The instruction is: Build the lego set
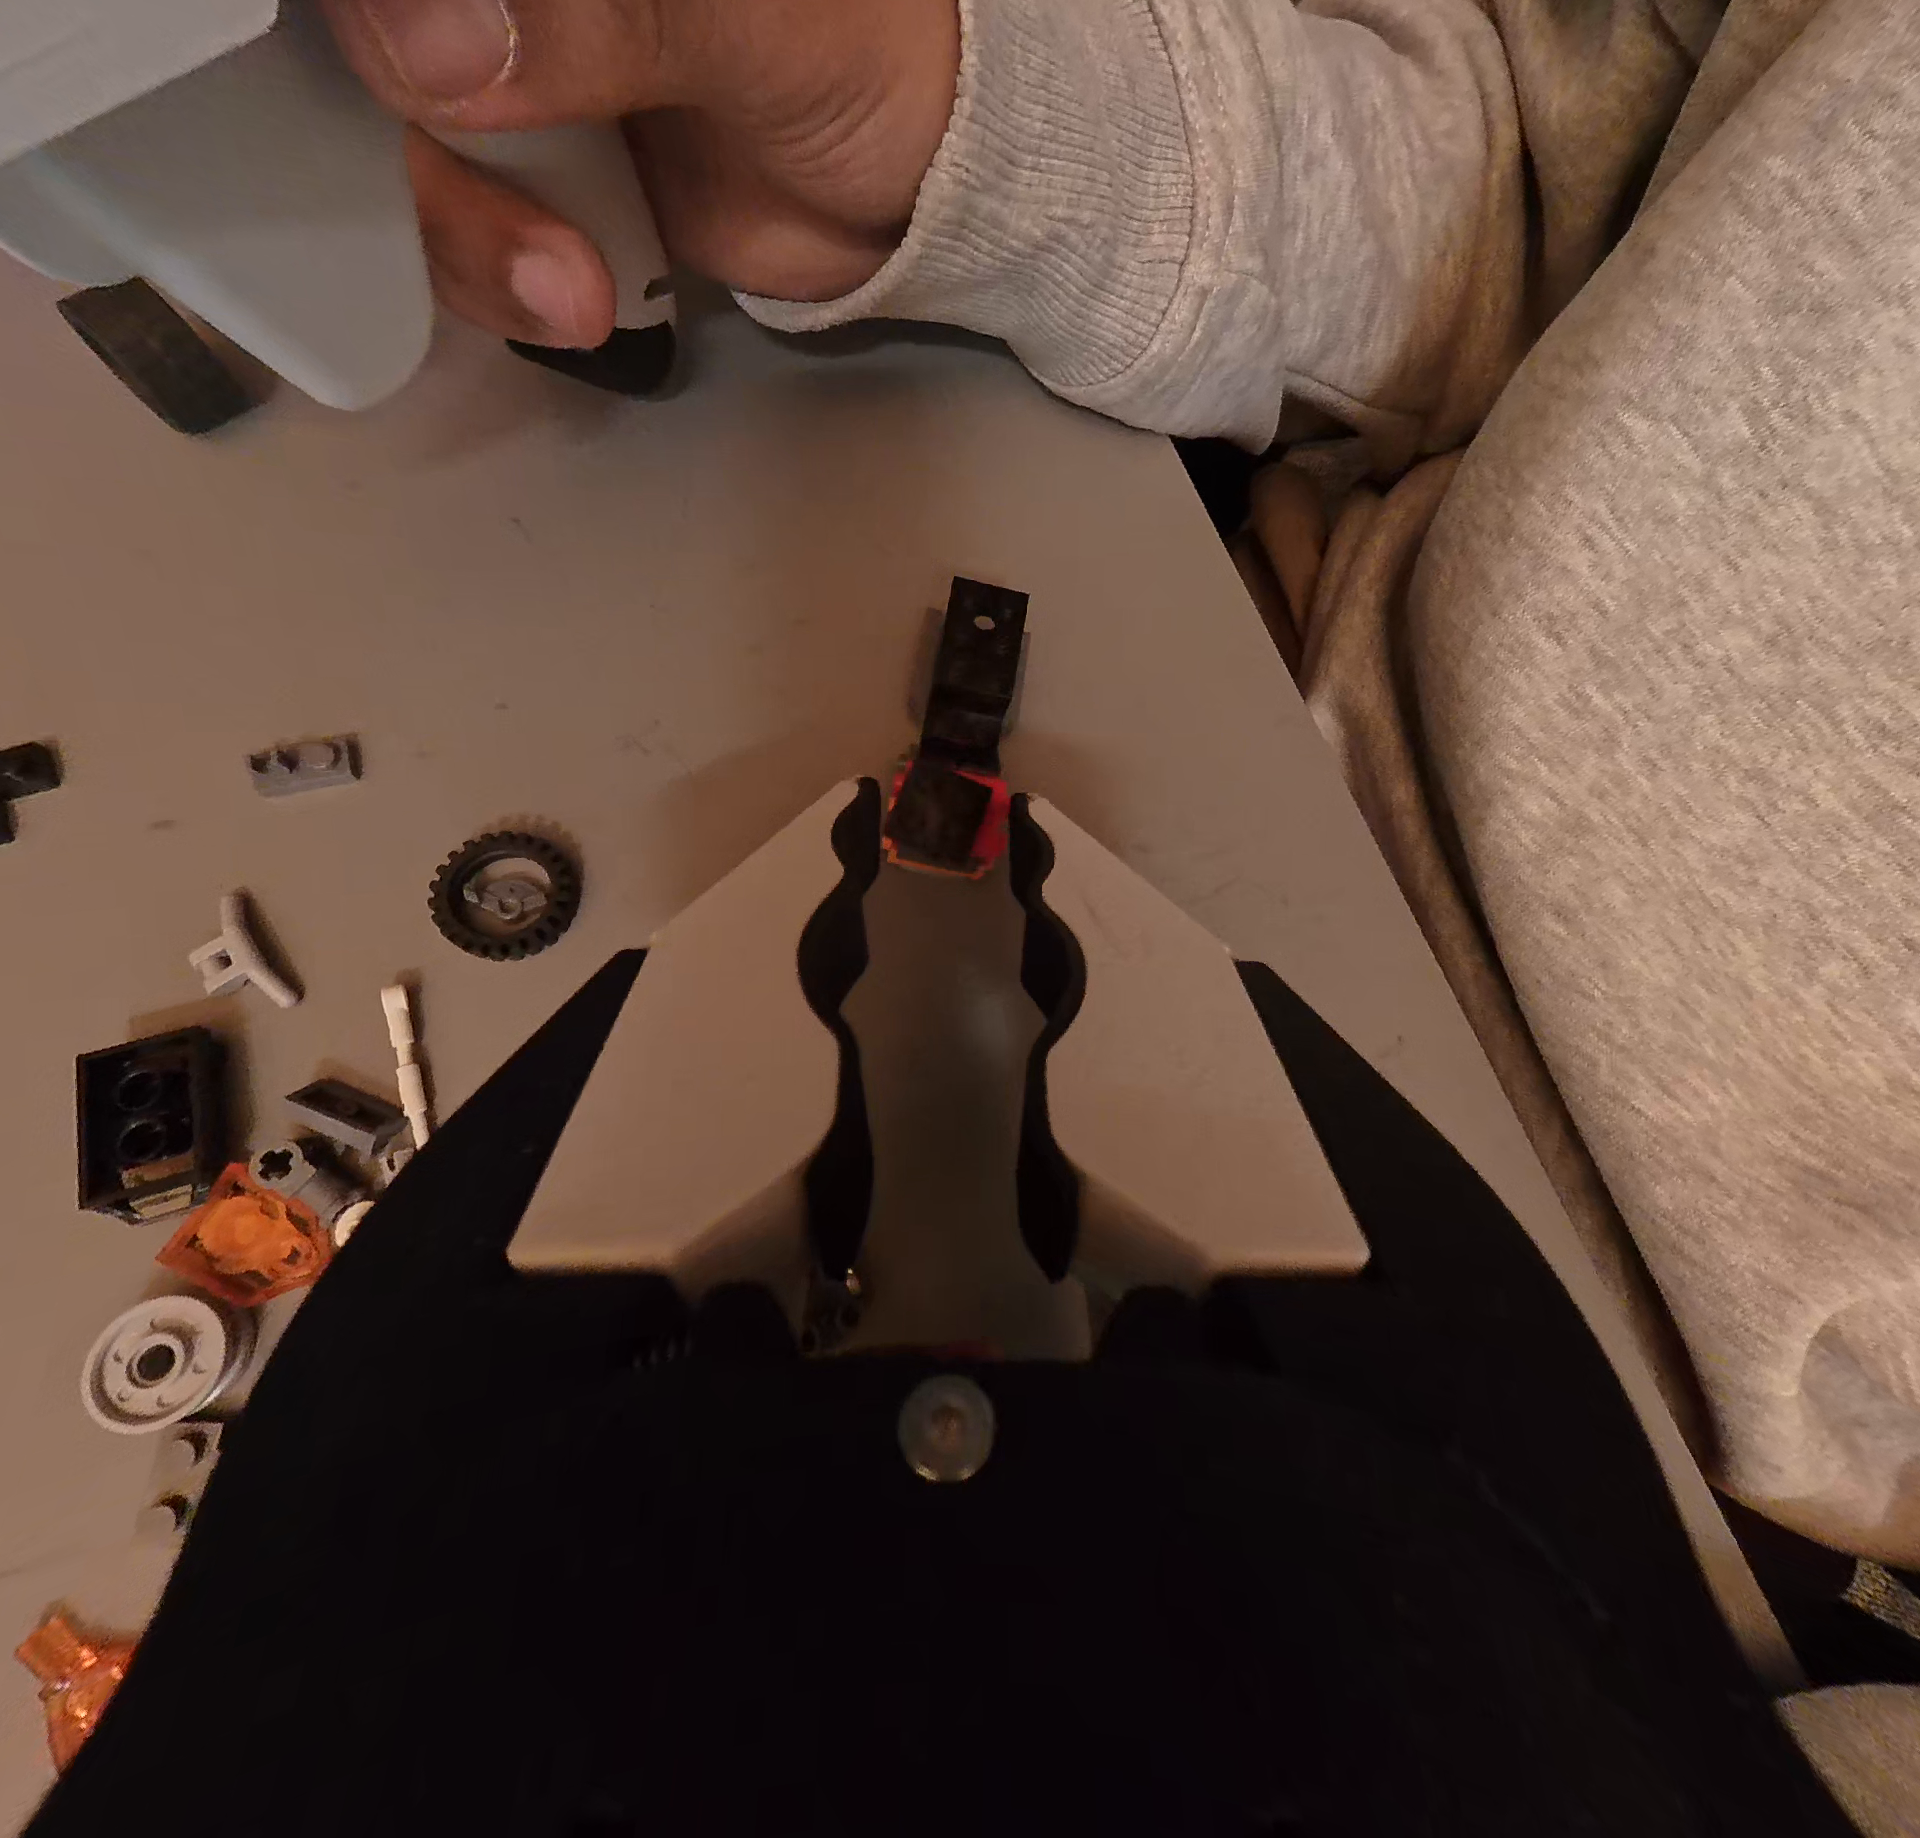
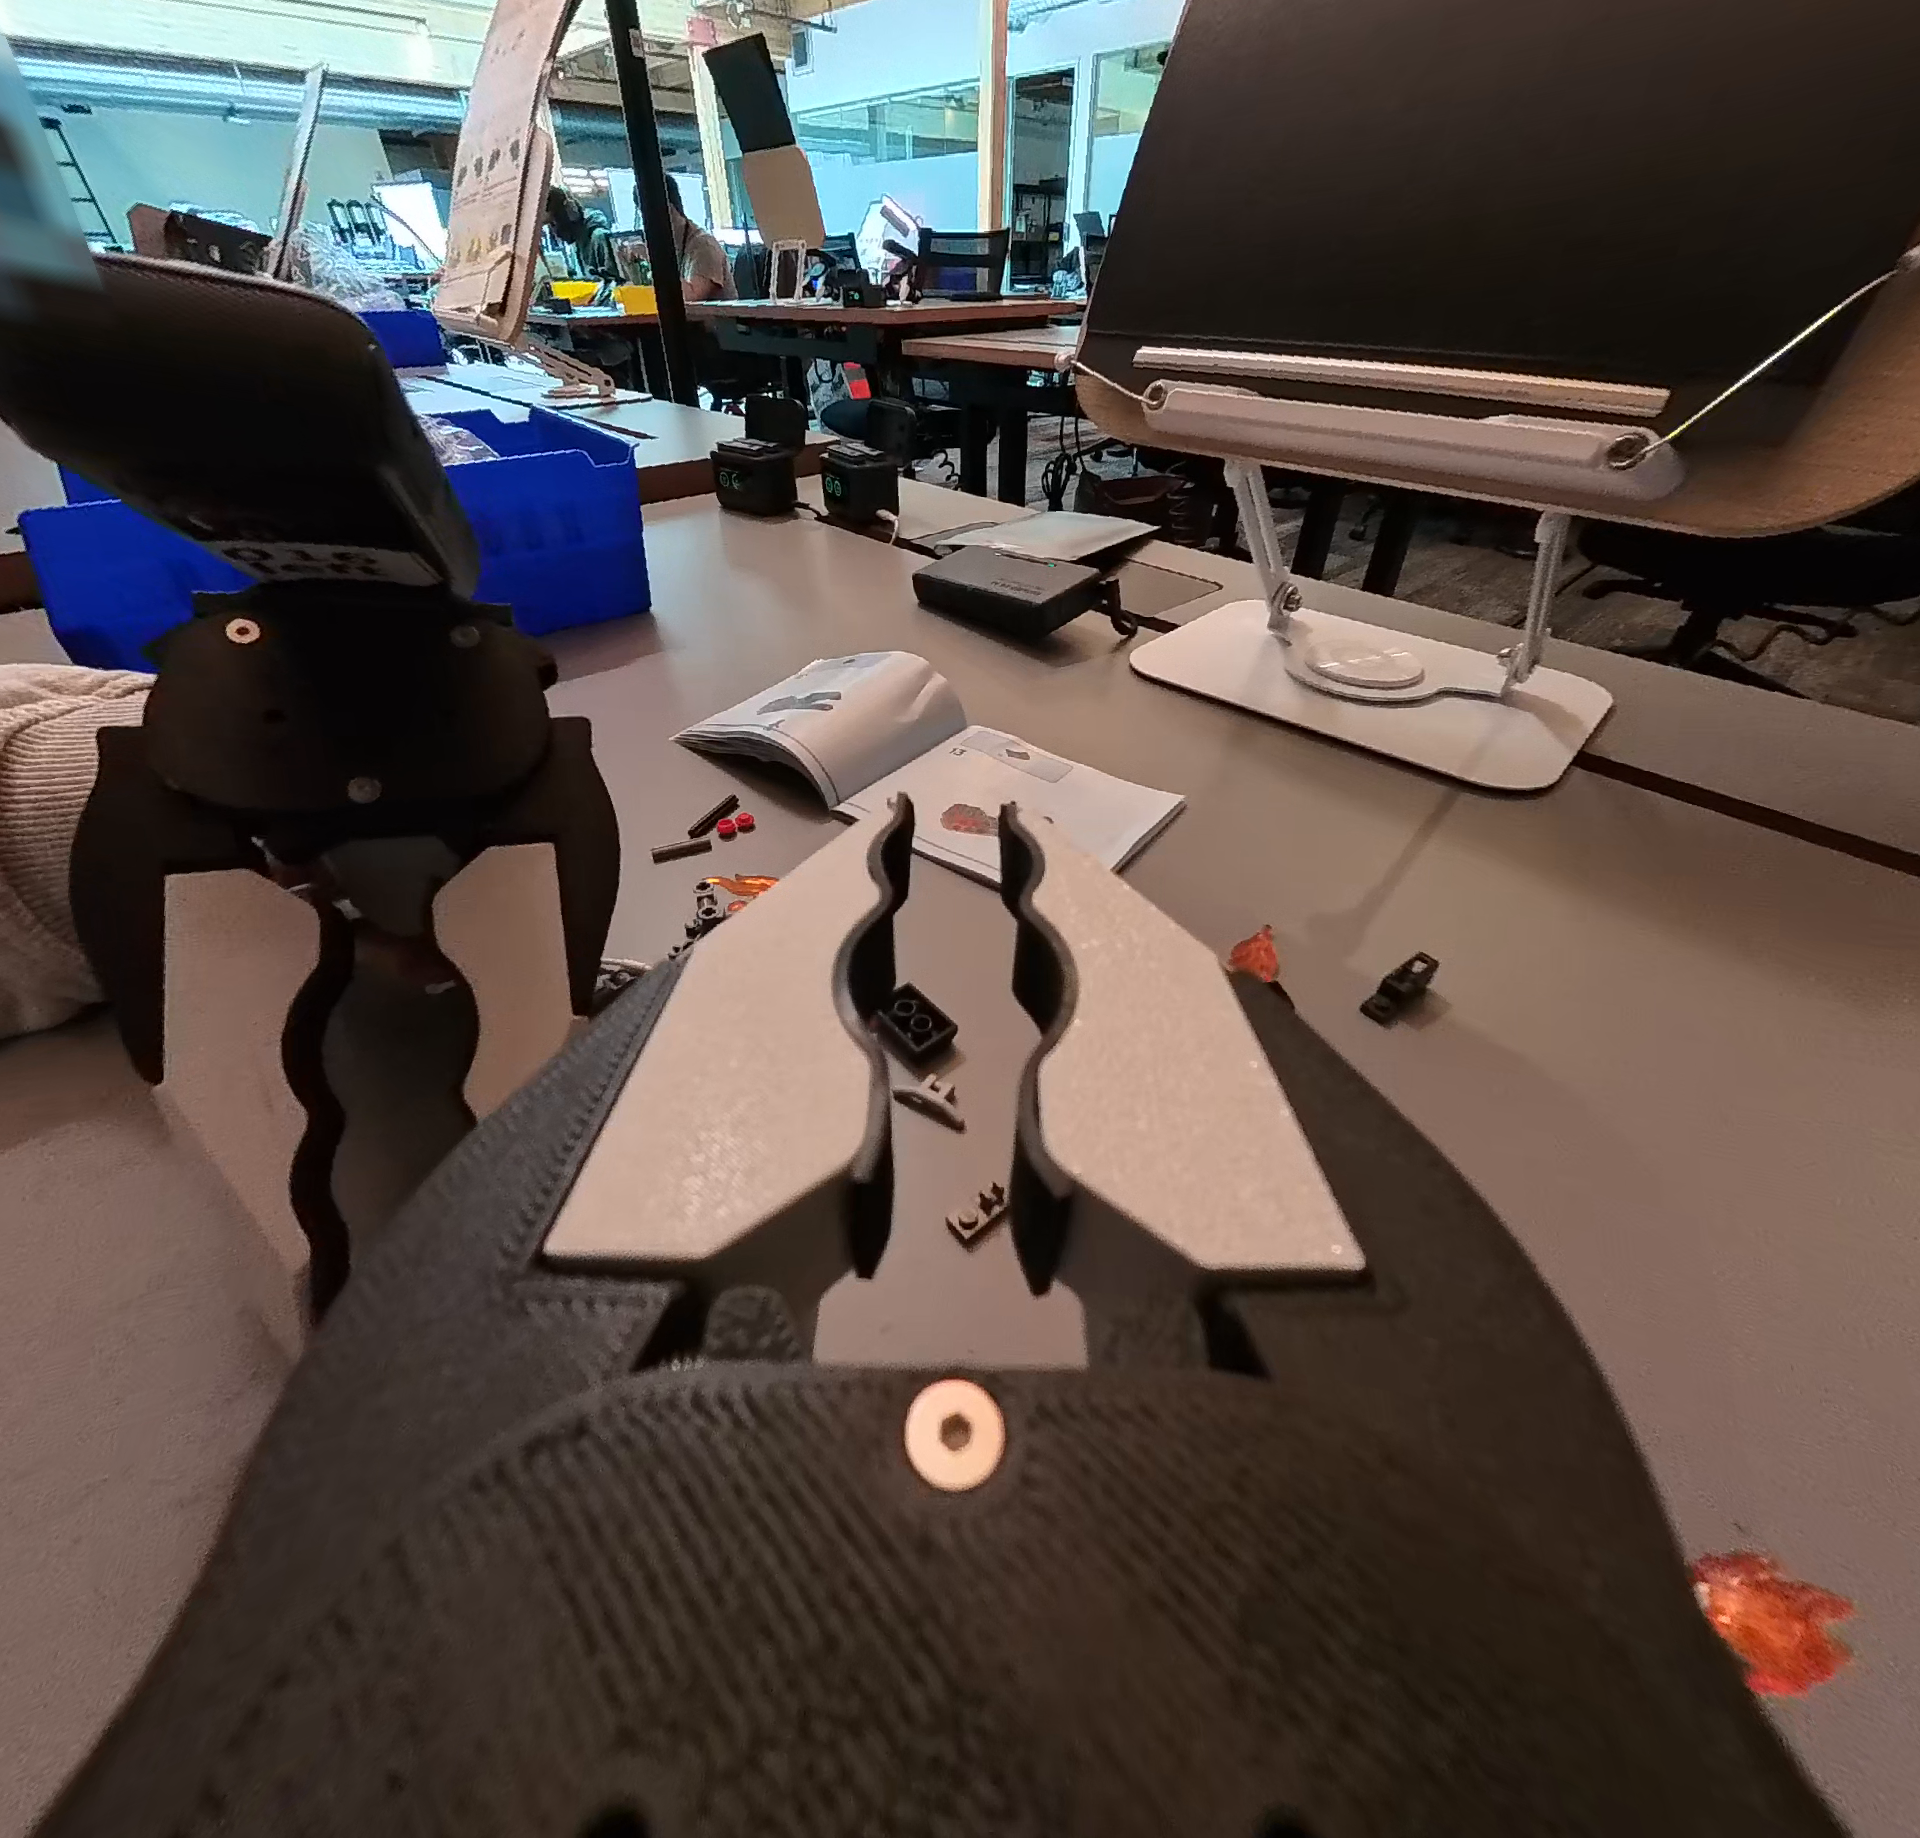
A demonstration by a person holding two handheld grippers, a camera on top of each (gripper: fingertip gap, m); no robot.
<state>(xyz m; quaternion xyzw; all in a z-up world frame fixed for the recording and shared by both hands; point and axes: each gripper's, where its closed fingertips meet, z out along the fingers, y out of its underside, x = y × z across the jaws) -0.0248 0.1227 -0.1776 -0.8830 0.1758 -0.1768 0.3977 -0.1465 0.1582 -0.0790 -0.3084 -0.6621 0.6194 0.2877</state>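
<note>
Across the left of the grey table [image 1: 623,562], seen in the left wrist view, loose parts are lying scattered: a black two-stud brick [image 1: 145,1123], a grey wheel hub [image 1: 166,1364], a transparent orange piece [image 1: 241,1235], a small grey plate [image 1: 308,764] and a black toothed gear [image 1: 506,893]. Further right, near the table's edge, the left gripper [image 1: 943,820] is holding the small black-and-red assembly [image 1: 958,739] at its near end, the two tips pressing either side of the red-edged block while the black upper part is sticking out beyond them. Whether the assembly is resting on the table or lifted clear cannot be told.

In the right wrist view, the right gripper [image 2: 954,824] is hovering over the table with its jaws apart and nothing between them; the black brick [image 2: 916,1026], a grey clip-like piece [image 2: 930,1097] and a dark plate [image 2: 977,1212] are lying on the table below the gap. The open instruction booklet [image 2: 935,749] is lying just beyond the tips.

The step in hand seems to be fetching the next part for the assembly. It would go best if the right gripper is lowered squarely over one piece only, closing on flat sides, while the left is keeping the assembly steady and studs accessible.
</note>
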